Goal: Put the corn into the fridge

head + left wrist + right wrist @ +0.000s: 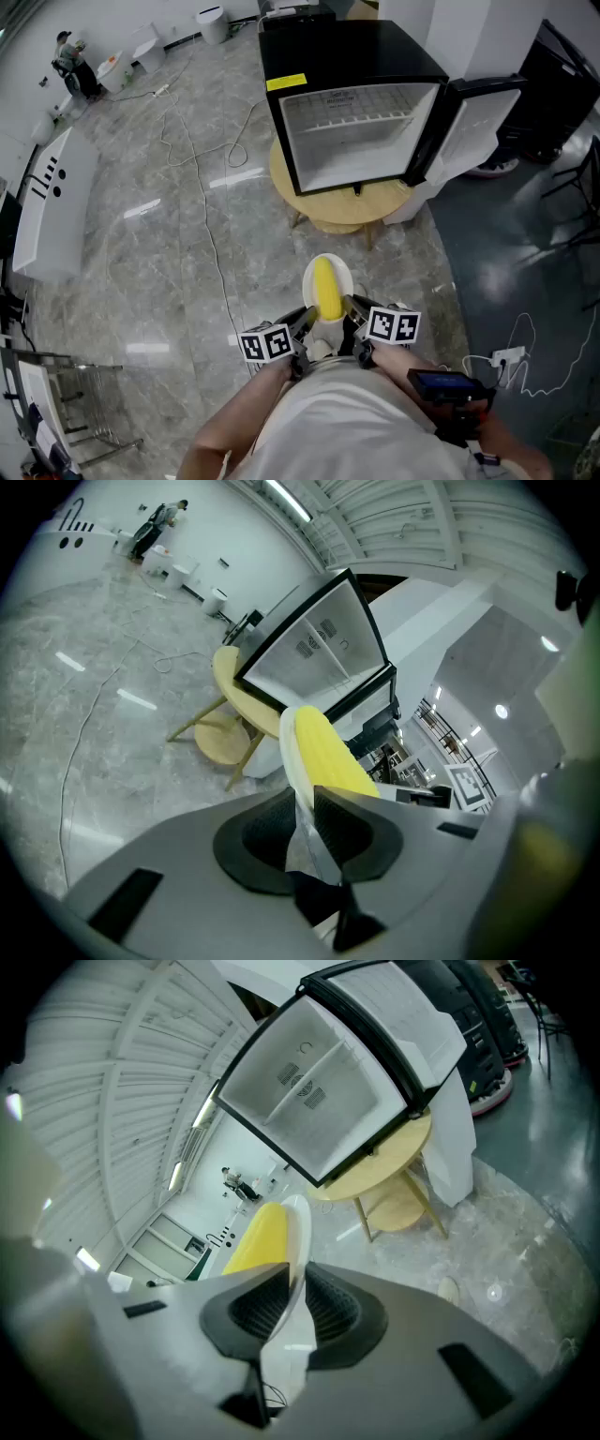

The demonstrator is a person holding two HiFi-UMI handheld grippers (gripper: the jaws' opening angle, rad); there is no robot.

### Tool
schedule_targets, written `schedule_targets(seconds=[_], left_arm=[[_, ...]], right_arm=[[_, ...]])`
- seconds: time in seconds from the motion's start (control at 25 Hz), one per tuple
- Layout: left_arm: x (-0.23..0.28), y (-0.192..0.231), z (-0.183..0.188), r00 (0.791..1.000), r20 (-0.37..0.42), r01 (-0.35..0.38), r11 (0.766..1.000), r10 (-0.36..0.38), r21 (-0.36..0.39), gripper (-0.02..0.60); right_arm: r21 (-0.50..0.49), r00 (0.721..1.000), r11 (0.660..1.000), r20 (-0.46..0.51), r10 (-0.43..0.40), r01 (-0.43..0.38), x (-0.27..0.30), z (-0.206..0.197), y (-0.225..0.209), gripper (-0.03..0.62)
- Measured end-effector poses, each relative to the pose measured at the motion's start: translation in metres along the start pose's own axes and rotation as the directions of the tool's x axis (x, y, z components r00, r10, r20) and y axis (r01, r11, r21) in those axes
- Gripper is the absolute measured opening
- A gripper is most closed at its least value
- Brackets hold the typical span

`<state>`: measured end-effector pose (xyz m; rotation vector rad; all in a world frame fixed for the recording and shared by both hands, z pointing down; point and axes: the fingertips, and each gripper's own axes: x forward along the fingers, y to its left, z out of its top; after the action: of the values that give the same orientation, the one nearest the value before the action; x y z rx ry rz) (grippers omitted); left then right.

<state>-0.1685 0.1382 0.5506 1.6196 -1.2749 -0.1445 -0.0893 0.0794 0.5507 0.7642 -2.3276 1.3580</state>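
A yellow corn cob point(326, 287) lies on a small white plate point(337, 273) held in the air in front of me. My left gripper point(305, 323) is shut on the plate's left rim point(291, 752), and the corn point(330, 754) shows just beyond its jaws. My right gripper point(354, 314) is shut on the opposite rim point(298, 1237), with the corn point(258, 1236) beside it. Ahead, the black mini fridge point(352, 98) stands on a round wooden table point(339, 202) with its door point(483, 117) swung open to the right; its white inside looks bare.
Cables point(192, 141) trail across the marble floor at left. A white bench-like unit point(52, 206) stands far left. A power strip with a white lead point(506, 358) lies at the right, on darker floor. A black device point(445, 384) is strapped on the right forearm.
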Motion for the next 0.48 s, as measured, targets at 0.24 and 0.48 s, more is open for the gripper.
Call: schedule_targets(seconds=[0.24,0.48], left_arm=[[-0.008,0.0,-0.002,0.999,0.028,-0.018,1.0,0.017,0.016,0.069],[-0.014,-0.002,0.012,0.999,0.042,-0.011,0.999,0.01,0.038,0.069]], right_arm=[[-0.044,1.0,0.999,0.008,-0.003,0.003,-0.001,-0.006,0.006,0.051],[-0.081,1.0,0.997,0.019,-0.008,0.01,0.004,0.003,0.016,0.051]])
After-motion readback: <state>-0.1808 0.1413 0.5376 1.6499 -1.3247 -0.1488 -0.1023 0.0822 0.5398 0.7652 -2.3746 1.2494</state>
